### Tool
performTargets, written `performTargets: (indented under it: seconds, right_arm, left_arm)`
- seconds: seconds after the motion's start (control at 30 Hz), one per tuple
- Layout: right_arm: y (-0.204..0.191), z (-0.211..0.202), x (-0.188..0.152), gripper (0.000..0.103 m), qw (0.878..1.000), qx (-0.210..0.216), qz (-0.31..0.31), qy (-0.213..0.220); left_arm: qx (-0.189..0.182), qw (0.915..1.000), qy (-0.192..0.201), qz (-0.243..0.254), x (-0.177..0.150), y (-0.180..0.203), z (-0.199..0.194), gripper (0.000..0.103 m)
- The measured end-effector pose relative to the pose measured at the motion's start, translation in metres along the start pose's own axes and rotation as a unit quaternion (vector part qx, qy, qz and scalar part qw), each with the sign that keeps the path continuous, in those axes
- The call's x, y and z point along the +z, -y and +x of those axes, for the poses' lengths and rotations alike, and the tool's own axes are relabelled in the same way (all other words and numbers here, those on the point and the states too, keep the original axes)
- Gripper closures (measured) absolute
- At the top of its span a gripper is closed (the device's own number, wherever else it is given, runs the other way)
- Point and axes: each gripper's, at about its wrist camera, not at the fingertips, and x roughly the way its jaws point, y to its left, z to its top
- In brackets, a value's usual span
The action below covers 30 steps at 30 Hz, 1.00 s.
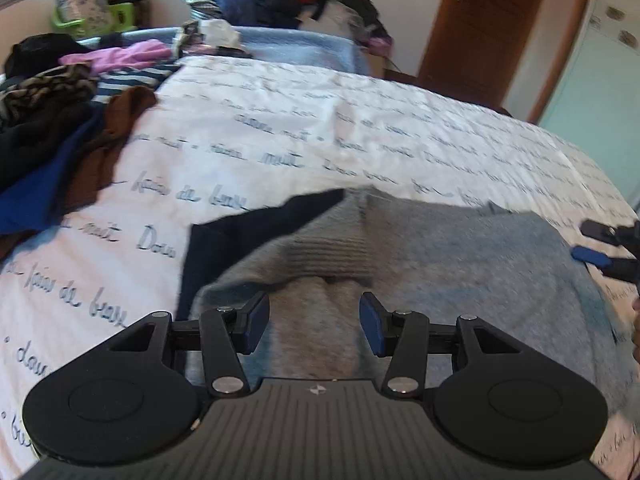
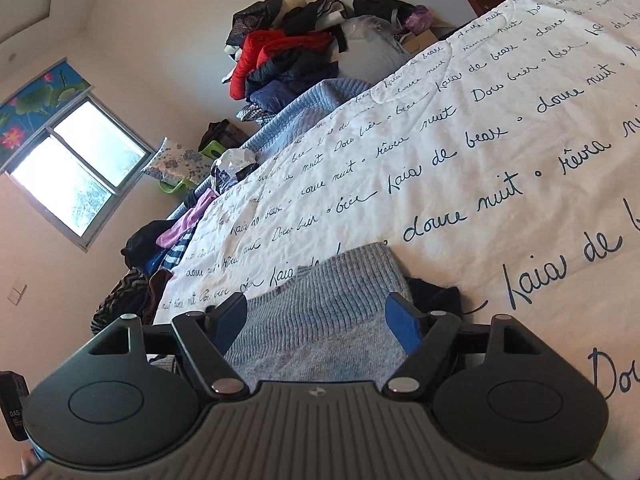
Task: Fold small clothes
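Grey ribbed-knit garment point(image 1: 420, 256) lies flat on the bed's white script-printed cover point(image 1: 320, 128), its long axis across my left view, ribbed band toward the far side. My left gripper point(image 1: 314, 322) hovers over it, jaws partly apart, nothing pinched. My right gripper point(image 2: 316, 320) stands with jaws wide, knit between but unpressed. Only the left view shows a dark navy cloth point(image 1: 240, 232) under the grey; only the right view shows the window point(image 2: 76, 168).

The left hand-held gripper point(image 1: 314, 322), jaws apart, hovers over a grey knit garment point(image 1: 420, 264) on the script-printed bedspread point(image 1: 320, 120).
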Motion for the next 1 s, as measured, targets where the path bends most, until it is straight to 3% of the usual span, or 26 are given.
performTargets:
  seconds: [0.13,0.27,0.4,0.47,0.7,1.0]
  right_arm:
    - [-0.006,-0.002,-0.005,0.027,1.000,0.006,-0.010,-0.004]
    - [-0.010,-0.002,-0.008,0.027,1.000,0.005,-0.016,-0.009]
    - [-0.016,-0.009,-0.012,0.027,0.999,-0.005,-0.042,-0.010]
    - [-0.018,-0.016,-0.013,0.027,0.998,-0.011,-0.055,-0.009]
    - [-0.037,-0.031,-0.029,0.027,0.996,-0.001,-0.089,-0.016]
    - [-0.082,-0.037,-0.071,0.017,0.985,-0.014,-0.166,-0.040]
  left_arm:
    - [-0.012,0.9997,-0.012,0.019,0.003,0.010,0.026,0.053]
    - [0.023,0.9988,0.023,-0.036,0.024,-0.007,0.053,0.053]
    - [0.096,0.9825,0.077,-0.140,0.044,-0.038,0.049,0.052]
    - [0.115,0.9782,0.088,-0.149,0.046,-0.043,0.039,0.049]
    - [0.191,0.9767,0.080,-0.056,0.018,-0.017,0.005,0.025]
    - [0.212,0.9750,0.066,0.006,-0.023,0.019,-0.007,0.023]
